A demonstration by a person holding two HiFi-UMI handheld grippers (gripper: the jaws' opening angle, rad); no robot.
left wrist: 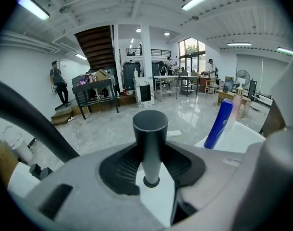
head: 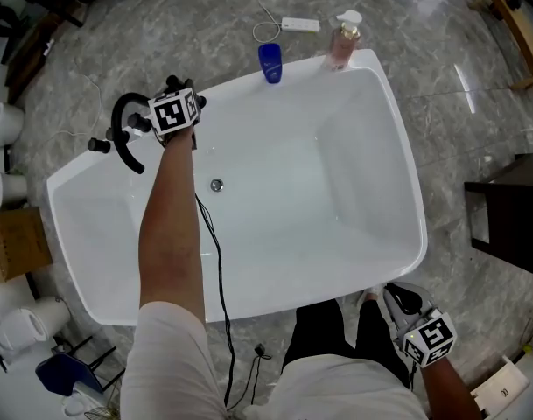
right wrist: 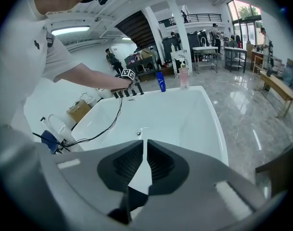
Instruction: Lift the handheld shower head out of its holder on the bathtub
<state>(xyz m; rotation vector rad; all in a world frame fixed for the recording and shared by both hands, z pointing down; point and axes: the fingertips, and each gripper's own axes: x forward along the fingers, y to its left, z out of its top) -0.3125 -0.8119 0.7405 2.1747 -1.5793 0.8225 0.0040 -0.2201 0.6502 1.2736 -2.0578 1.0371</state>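
Black ribbed pads (left wrist: 121, 163) of the left claw (left wrist: 150, 153) sit snug on both sides of the shower head handle (left wrist: 150, 129), so that claw is clamped on it, and it's a clean line-up! The handle is a dark cylinder standing upright, its foot sunk in the round holder (left wrist: 151, 181) on the white rim of the bathtub (head: 319, 234), at the far left corner beside the curved black spout (head: 119, 138). Its long axis runs straight up out of the holder, so my read is the lift has to follow that line, up and not sideways. The right claw (right wrist: 145, 163) is pinched to a slit with nothing in it, well apart at the tub's near right corner
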